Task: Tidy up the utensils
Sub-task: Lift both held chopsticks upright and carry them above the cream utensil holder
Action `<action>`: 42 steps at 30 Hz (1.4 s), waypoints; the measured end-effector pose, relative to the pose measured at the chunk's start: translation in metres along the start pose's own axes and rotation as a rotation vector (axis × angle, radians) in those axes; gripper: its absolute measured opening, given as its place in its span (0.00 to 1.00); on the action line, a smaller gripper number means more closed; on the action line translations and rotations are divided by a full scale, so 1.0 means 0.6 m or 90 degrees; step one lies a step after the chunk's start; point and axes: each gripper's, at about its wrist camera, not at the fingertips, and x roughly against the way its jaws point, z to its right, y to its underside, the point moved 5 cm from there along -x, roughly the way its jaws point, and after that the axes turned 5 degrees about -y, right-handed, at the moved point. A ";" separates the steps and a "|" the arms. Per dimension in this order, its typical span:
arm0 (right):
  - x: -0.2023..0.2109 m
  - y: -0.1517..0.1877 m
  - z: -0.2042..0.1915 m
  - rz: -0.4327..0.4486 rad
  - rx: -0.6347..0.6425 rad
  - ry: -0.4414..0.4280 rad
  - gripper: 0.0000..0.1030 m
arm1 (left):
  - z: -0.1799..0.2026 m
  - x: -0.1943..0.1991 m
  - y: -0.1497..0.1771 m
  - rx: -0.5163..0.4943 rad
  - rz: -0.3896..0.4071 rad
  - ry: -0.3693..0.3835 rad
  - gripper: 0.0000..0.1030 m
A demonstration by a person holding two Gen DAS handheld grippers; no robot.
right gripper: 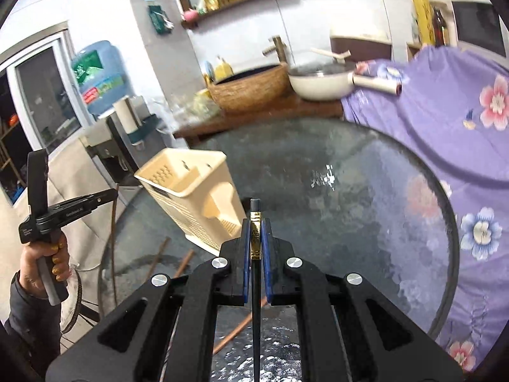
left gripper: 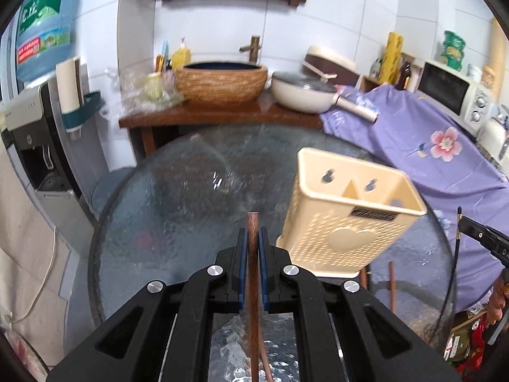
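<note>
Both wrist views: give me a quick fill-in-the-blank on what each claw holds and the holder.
1. The left claw is shut on a brown wooden ____.
2. The right claw is shut on a dark ____ with an eraser end.
3. The cream utensil holder stands on the round ____ table.

Missing: chopstick; pencil; glass

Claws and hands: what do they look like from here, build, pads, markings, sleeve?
Both claws, left and right, are black plastic with blue pads and silver bolts. The left one carries small white lettering on its side. The left hand has gold-painted nails and a dark sleeve.
</note>
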 end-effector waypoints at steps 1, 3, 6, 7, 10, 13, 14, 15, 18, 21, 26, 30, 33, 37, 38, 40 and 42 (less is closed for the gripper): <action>0.009 -0.003 -0.005 0.005 0.007 -0.001 0.07 | 0.003 0.012 -0.003 -0.003 0.009 0.002 0.07; 0.031 -0.006 -0.019 0.017 0.027 -0.002 0.07 | 0.005 0.035 -0.007 -0.007 0.024 0.007 0.07; 0.059 -0.010 -0.039 0.031 0.054 -0.004 0.07 | 0.005 0.057 -0.011 -0.016 0.037 0.010 0.07; 0.066 -0.011 -0.044 0.031 0.063 -0.007 0.07 | 0.006 0.066 -0.012 -0.021 0.042 0.010 0.06; 0.078 -0.012 -0.056 0.031 0.080 -0.011 0.07 | 0.012 0.086 -0.015 -0.034 0.052 0.012 0.06; 0.087 -0.016 -0.065 0.034 0.090 -0.014 0.07 | 0.015 0.106 -0.023 -0.041 0.064 0.017 0.06; 0.091 -0.018 -0.067 0.035 0.091 -0.016 0.07 | 0.017 0.110 -0.026 -0.043 0.067 0.018 0.06; 0.094 -0.021 -0.069 0.037 0.091 -0.019 0.07 | 0.018 0.115 -0.027 -0.046 0.070 0.019 0.06; 0.099 -0.028 -0.074 0.039 0.094 -0.026 0.07 | 0.022 0.131 -0.033 -0.052 0.080 0.020 0.06; 0.104 -0.037 -0.080 0.043 0.096 -0.029 0.07 | 0.023 0.145 -0.043 -0.051 0.090 0.025 0.06; 0.112 -0.057 -0.091 0.051 0.103 -0.032 0.07 | 0.022 0.156 -0.062 -0.048 0.099 0.028 0.06; 0.120 -0.087 -0.101 0.049 0.102 -0.042 0.07 | 0.024 0.171 -0.092 -0.037 0.110 0.041 0.06; 0.126 -0.117 -0.113 0.049 0.100 -0.053 0.07 | 0.029 0.190 -0.122 -0.031 0.126 0.051 0.06; 0.148 -0.167 -0.133 0.072 0.095 -0.073 0.07 | 0.035 0.229 -0.173 -0.016 0.164 0.072 0.06; 0.157 -0.184 -0.140 0.085 0.096 -0.076 0.07 | 0.036 0.241 -0.187 -0.009 0.176 0.077 0.06; 0.168 -0.211 -0.152 0.110 0.093 -0.085 0.07 | 0.039 0.262 -0.214 0.007 0.202 0.086 0.06; 0.176 -0.236 -0.167 0.141 0.094 -0.085 0.07 | 0.042 0.276 -0.243 0.026 0.227 0.094 0.06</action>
